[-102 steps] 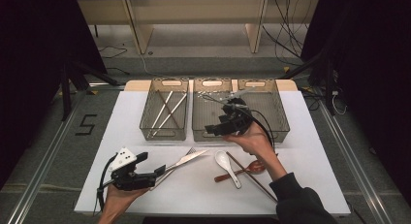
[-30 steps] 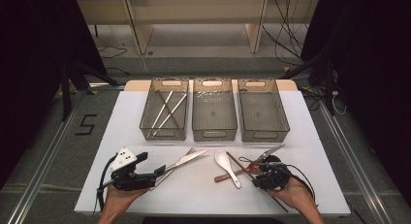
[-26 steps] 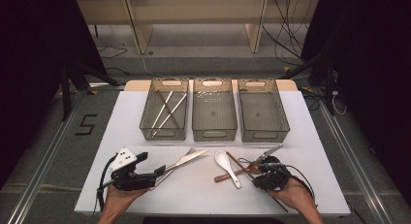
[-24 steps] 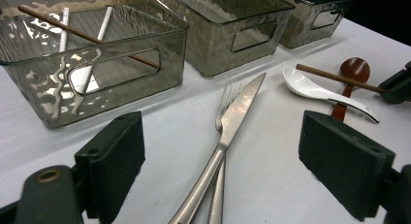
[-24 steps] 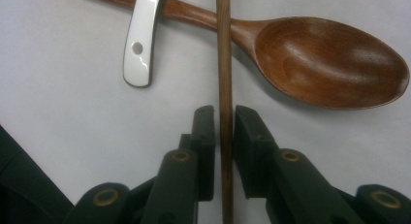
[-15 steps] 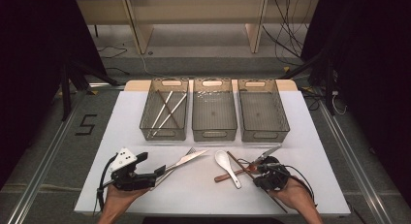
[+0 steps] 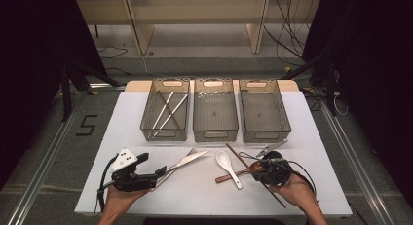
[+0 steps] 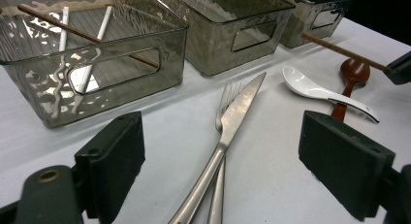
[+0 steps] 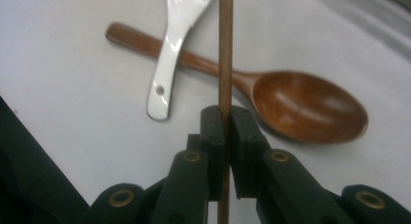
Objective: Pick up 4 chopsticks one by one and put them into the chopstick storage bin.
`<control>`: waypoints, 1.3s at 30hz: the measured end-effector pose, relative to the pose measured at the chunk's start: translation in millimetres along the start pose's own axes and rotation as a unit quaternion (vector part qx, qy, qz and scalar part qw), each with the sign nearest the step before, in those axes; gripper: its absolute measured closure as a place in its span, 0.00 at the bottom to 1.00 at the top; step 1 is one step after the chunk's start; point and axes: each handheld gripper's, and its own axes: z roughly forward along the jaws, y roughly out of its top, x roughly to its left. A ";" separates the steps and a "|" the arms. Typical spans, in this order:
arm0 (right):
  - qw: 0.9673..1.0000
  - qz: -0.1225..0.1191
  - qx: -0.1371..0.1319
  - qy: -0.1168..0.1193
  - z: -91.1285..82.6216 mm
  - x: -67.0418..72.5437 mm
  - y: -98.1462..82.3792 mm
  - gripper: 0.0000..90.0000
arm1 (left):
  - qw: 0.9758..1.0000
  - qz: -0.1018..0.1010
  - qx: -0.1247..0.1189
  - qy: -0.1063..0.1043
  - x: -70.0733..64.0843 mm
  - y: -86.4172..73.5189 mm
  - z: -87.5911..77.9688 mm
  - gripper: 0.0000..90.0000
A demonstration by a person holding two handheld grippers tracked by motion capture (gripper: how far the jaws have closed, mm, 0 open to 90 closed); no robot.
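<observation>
High view: the right gripper (image 7: 260,170) sits at the near right of the white table (image 7: 311,137), held in the person's right hand (image 7: 297,191). Its jaws have just been closing and are now clamped on a brown chopstick (image 7: 238,159), which runs diagonally from near the middle bin (image 7: 215,110) toward the near right edge. A wooden spoon (image 7: 234,174) and a white spoon (image 7: 227,165) lie just left of the gripper. The left gripper (image 7: 158,172) rests at the near left, jaws apart, pointing at a knife (image 7: 187,160) and a fork (image 7: 190,153). The left bin (image 7: 165,110) holds more chopsticks; the right bin (image 7: 263,110) stands at the far right.

Left gripper view: both jaws stand wide apart. The knife (image 8: 228,136) lies over the fork (image 8: 225,100) on the table between them, untouched.

Right gripper view: the pads press together on the chopstick (image 9: 225,54), which crosses above the wooden spoon (image 9: 300,105). The white spoon (image 9: 174,44) lies over the wooden spoon's handle.
</observation>
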 end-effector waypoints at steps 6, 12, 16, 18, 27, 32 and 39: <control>1.000 -0.002 -0.028 0.012 -4.3 2.4 21.4 0.95 | 1.000 0.000 -0.001 0.000 -0.3 0.0 0.1 0.18; 0.998 -0.003 -0.056 0.036 -2.2 8.3 49.2 0.95 | 1.000 -0.001 -0.001 -0.001 -1.0 0.1 0.6 0.18; 0.996 -0.006 -0.071 0.046 1.5 13.4 70.8 0.95 | 1.000 -0.002 -0.003 -0.001 0.2 0.1 -0.1 0.18; 0.996 -0.007 -0.077 0.054 2.6 16.5 82.0 0.95 | 1.000 -0.003 -0.003 -0.002 0.2 0.0 0.0 0.18; 0.994 -0.013 -0.096 0.058 10.6 22.5 132.7 0.95 | 1.000 -0.004 -0.002 -0.003 0.3 -0.1 0.5 0.18; 0.994 -0.006 -0.095 0.060 18.5 22.9 158.9 0.95 | 1.000 -0.003 0.000 -0.003 0.6 0.0 0.4 0.18; 0.994 0.004 -0.095 0.055 29.9 23.0 189.8 0.95 | 1.000 -0.007 -0.003 -0.004 1.3 -0.2 0.8 0.18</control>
